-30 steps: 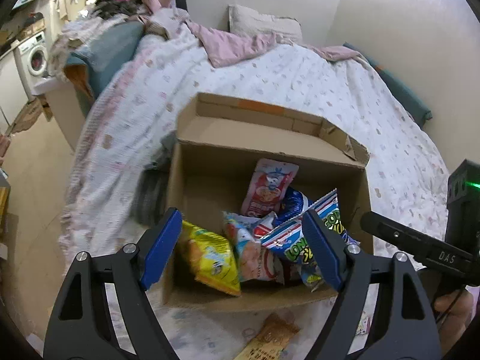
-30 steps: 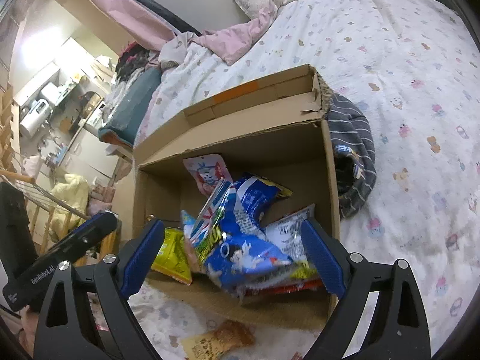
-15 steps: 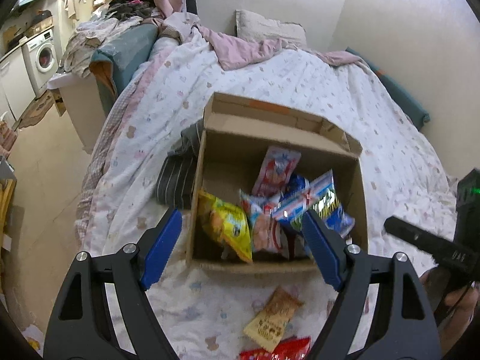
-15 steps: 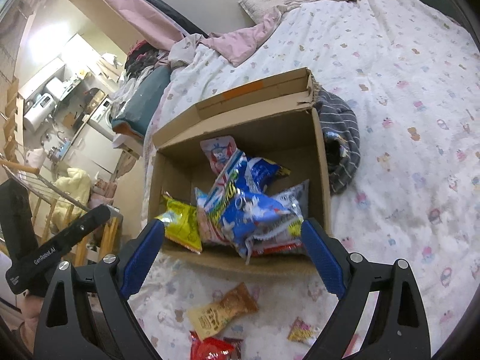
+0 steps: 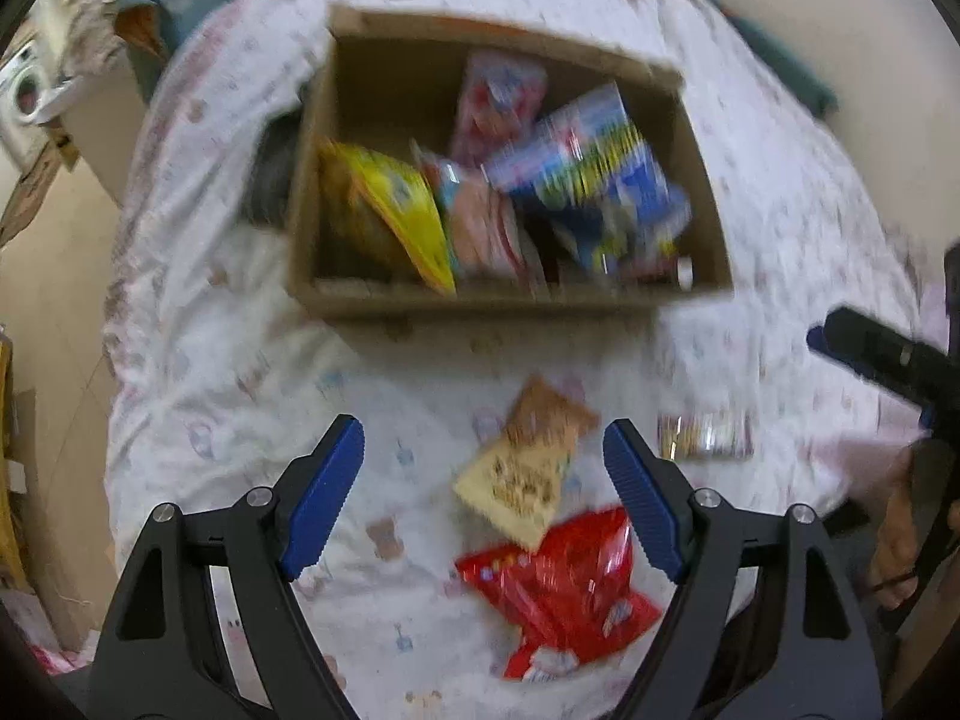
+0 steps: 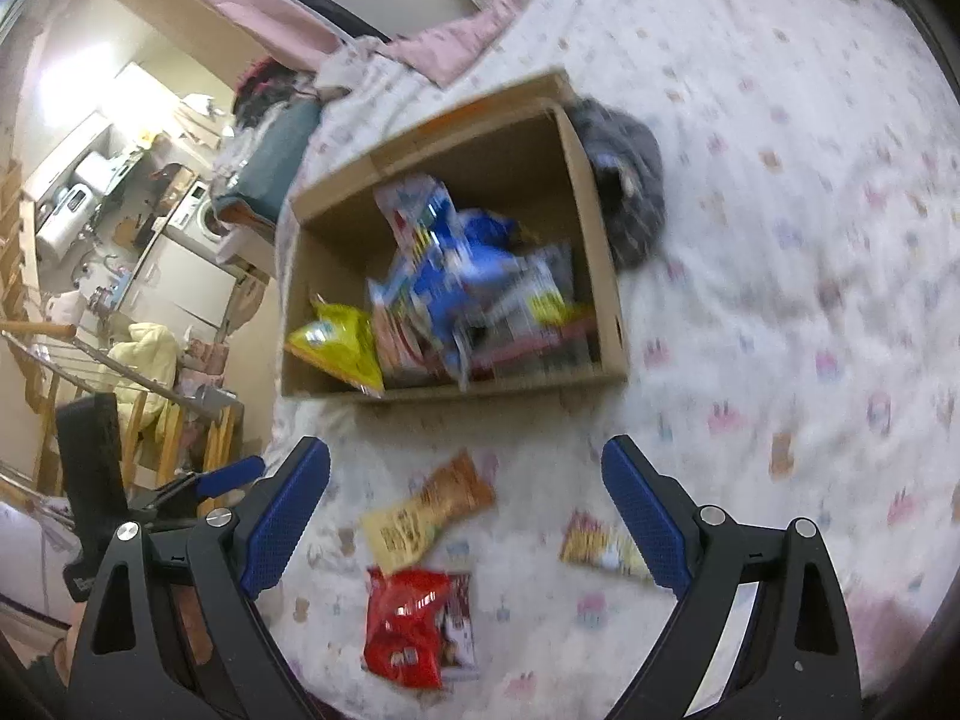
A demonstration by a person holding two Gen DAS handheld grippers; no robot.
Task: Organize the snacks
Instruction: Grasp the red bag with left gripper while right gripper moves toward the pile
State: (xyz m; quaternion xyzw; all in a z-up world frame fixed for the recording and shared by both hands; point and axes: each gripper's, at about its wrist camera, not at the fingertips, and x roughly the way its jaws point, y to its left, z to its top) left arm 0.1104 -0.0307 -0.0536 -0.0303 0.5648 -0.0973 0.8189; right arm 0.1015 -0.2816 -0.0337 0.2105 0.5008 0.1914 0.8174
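Observation:
An open cardboard box [image 5: 510, 300] [image 6: 606, 276] sits on the bed and holds several snack bags, among them a yellow one [image 5: 396, 210] [image 6: 336, 342] and a blue one [image 5: 600, 180] [image 6: 456, 276]. In front of the box lie a tan packet [image 5: 528, 462] [image 6: 426, 516], a red bag [image 5: 564, 582] [image 6: 414, 624] and a small yellow packet [image 5: 702, 438] [image 6: 600, 546]. My left gripper [image 5: 492, 492] is open and empty above the tan packet. My right gripper [image 6: 468, 516] is open and empty above the loose packets.
The bed has a white patterned cover [image 6: 780, 240]. A grey striped cloth [image 6: 630, 192] lies beside the box's right wall. Pillows and pink bedding [image 6: 468, 42] are at the far end. The bed's left edge drops to the floor [image 5: 48, 276].
Both grippers have pulled back from the box toward the near bed edge. The loose packets in front of the box have come into view. Both stay open.

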